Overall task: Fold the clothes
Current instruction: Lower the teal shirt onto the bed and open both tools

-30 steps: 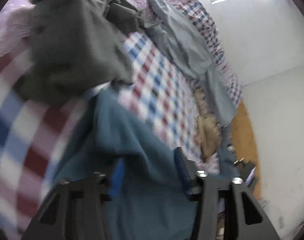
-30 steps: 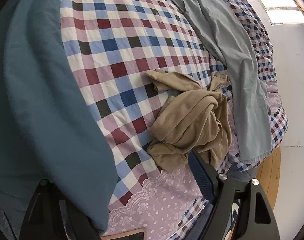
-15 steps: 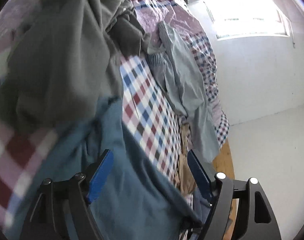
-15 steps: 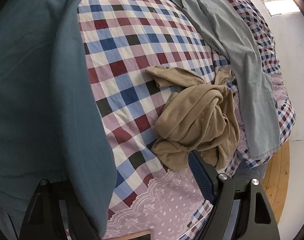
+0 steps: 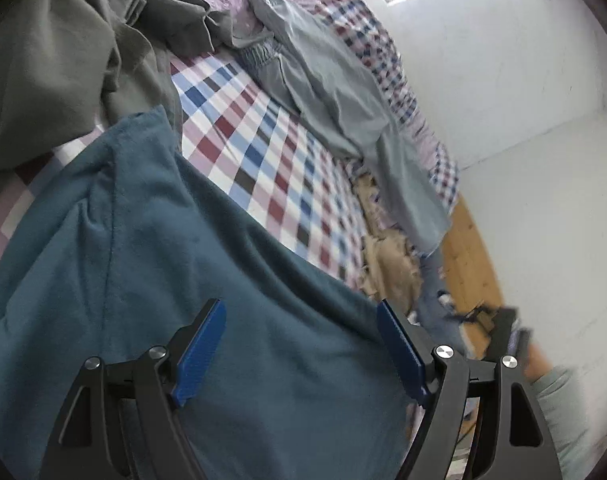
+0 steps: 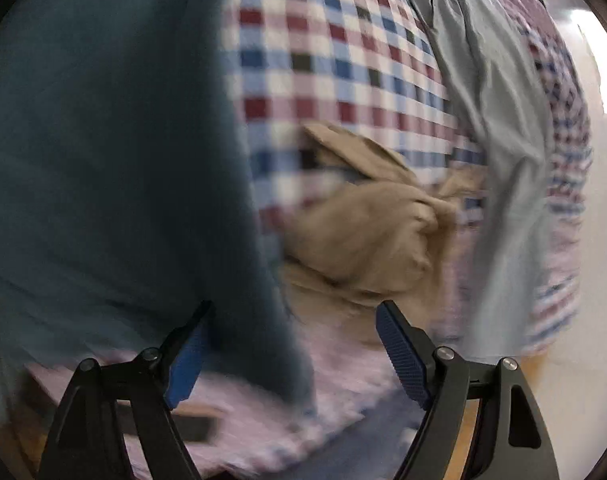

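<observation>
The left gripper stands with its blue pads wide apart, holding nothing; the teal garment lies spread beneath and ahead of it on the checked bedspread. The right gripper is also spread wide and empty. Its left pad sits at the teal garment's hanging edge; blur hides whether they touch.

In the left view, past the teal cloth, a dark grey pile is heaped at the upper left, overlapping the garment's far corner. A light grey pair of trousers stretches along the bed's right side, its elastic waist towards the far end. Between it and the teal garment, near the bed's edge, lies a crumpled tan garment.

In the blurred right view, the tan garment sits just ahead of the pads, with the trousers beyond it to the right. A wooden floor shows beside the bed, and a white wall beyond.
</observation>
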Demonstrator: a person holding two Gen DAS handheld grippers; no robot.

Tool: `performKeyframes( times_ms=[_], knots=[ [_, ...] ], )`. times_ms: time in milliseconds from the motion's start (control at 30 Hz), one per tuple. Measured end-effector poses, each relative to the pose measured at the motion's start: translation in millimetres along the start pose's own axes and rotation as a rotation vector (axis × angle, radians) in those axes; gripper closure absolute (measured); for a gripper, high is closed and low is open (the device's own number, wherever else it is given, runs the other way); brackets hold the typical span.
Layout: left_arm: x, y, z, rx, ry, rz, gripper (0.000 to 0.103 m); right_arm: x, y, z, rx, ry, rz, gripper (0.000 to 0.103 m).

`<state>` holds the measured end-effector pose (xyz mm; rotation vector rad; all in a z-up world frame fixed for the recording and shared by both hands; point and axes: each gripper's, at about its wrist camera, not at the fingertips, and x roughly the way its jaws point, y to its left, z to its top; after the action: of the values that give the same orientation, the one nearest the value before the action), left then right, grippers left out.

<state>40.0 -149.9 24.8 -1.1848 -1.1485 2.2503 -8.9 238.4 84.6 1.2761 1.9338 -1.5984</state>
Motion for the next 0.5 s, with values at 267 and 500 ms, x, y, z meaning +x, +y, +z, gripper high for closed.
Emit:
performKeyframes(
  times_ms=[267, 500],
  knots=[
    [-6.6, 0.8, 2.9, 0.015, 0.004, -0.012, 0.022, -1.0, -19.8, -7.0, 0.303, -0.010, -0.316, 0.017],
    [-27.3, 6.5, 6.8, 0.039, -0.047, 0.011, 0.022, -71.6, 26.5, -38.2, 0.949, -0.267, -0.284, 0.015]
  ],
)
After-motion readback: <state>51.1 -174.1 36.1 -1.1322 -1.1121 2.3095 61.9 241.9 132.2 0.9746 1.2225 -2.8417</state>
